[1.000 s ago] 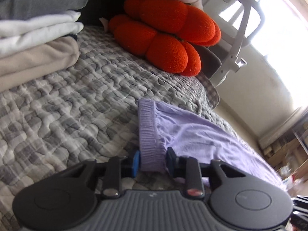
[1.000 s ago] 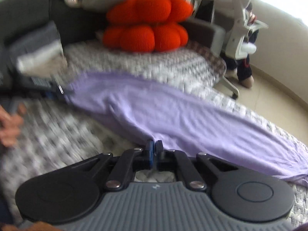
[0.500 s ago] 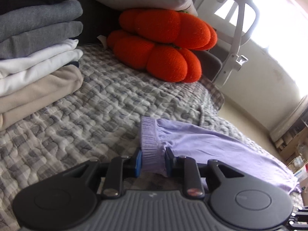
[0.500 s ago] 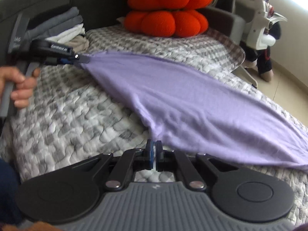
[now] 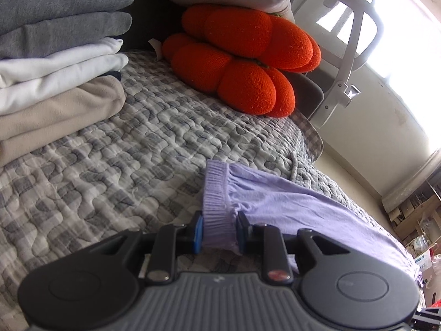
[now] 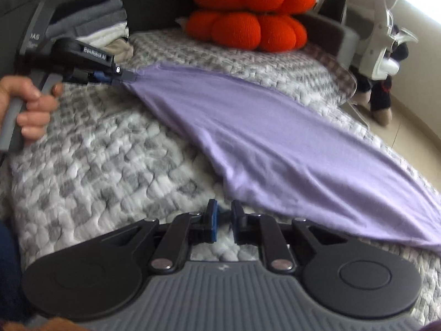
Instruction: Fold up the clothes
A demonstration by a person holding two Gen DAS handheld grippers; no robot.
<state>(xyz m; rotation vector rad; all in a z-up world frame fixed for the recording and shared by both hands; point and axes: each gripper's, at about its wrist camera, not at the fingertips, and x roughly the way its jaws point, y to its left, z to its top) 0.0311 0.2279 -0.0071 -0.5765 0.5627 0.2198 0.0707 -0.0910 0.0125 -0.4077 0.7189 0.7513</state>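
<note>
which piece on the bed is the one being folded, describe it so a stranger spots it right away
On the grey quilted bed cover, in front of the orange cushions, lies a long lilac garment. Its ribbed waistband is pinched in the left gripper. Unlike the folded grey, white and beige stack, it is spread out.

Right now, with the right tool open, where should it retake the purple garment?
Probably the near lower edge of the purple garment, just ahead of the right tool, whose jaws are opening with nothing between them. Come in low from the near side: that edge lies flat on the quilt, while the left tool clamps the ribbed waistband.
</note>
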